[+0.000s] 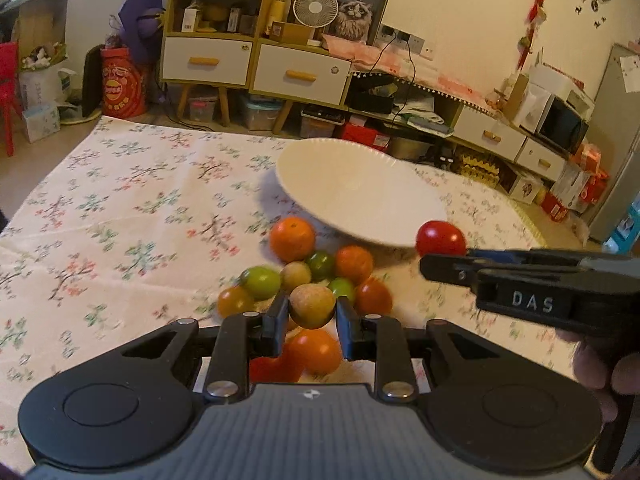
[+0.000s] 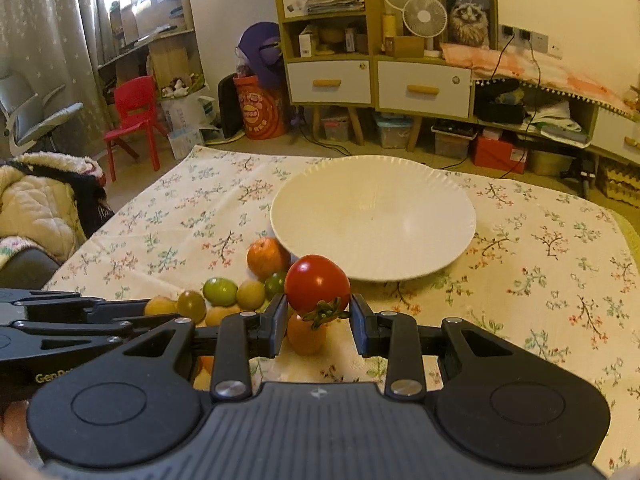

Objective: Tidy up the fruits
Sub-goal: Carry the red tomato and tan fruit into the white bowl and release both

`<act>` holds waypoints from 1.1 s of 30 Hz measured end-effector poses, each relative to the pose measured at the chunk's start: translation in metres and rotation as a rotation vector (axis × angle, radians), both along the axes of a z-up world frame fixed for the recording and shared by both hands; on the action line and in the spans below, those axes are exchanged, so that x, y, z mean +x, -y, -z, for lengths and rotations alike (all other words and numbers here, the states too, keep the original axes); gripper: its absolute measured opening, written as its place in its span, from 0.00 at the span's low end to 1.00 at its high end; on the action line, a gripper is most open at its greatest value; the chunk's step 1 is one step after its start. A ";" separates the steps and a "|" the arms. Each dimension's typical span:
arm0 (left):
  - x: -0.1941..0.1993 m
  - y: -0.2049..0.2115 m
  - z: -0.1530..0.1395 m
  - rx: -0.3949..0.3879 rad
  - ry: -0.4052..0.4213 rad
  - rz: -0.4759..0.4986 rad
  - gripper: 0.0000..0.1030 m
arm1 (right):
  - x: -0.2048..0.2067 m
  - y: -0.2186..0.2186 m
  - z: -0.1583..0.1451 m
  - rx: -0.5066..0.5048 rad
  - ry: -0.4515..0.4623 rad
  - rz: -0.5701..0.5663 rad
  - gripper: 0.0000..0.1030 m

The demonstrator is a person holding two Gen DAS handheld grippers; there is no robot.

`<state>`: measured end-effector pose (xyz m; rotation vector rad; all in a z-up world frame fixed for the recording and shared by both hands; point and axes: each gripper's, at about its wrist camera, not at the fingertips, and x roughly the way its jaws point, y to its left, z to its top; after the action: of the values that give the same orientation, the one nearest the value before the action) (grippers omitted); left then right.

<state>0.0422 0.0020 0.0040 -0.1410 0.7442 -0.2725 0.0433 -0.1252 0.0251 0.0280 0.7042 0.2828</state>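
Beside the white plate (image 2: 400, 264), the right gripper (image 2: 319, 314) is clamping a red tomato (image 2: 317, 282) while the left gripper (image 1: 312, 316) is pinching a tan fruit (image 1: 311, 304).

Fruits in front of the plate, one fruit in each of my grippers.

I saw the plate (image 2: 420, 184) on the tablecloth (image 2: 540, 280), with the heap of fruits (image 1: 304, 276) just before its near-left edge. My left gripper (image 1: 312, 312) held a small fruit (image 1: 311, 306) above the heap; my right gripper (image 2: 319, 310) held a tomato (image 2: 317, 284) before the plate's near rim, right of the heap.
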 end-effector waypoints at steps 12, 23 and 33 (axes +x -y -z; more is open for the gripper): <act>0.054 0.033 0.000 0.016 0.049 0.038 0.21 | 0.048 0.031 0.007 0.061 -0.041 0.015 0.29; 0.105 0.049 0.012 0.053 0.075 0.105 0.21 | 0.086 0.031 0.014 0.038 -0.023 -0.031 0.29; 0.123 0.060 0.023 0.156 0.064 0.191 0.21 | 0.096 0.029 0.026 -0.057 -0.017 -0.045 0.29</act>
<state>0.1653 -0.0583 -0.0187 0.0867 0.7129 -0.3973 0.1391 -0.1541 -0.0006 -0.0402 0.7302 0.3061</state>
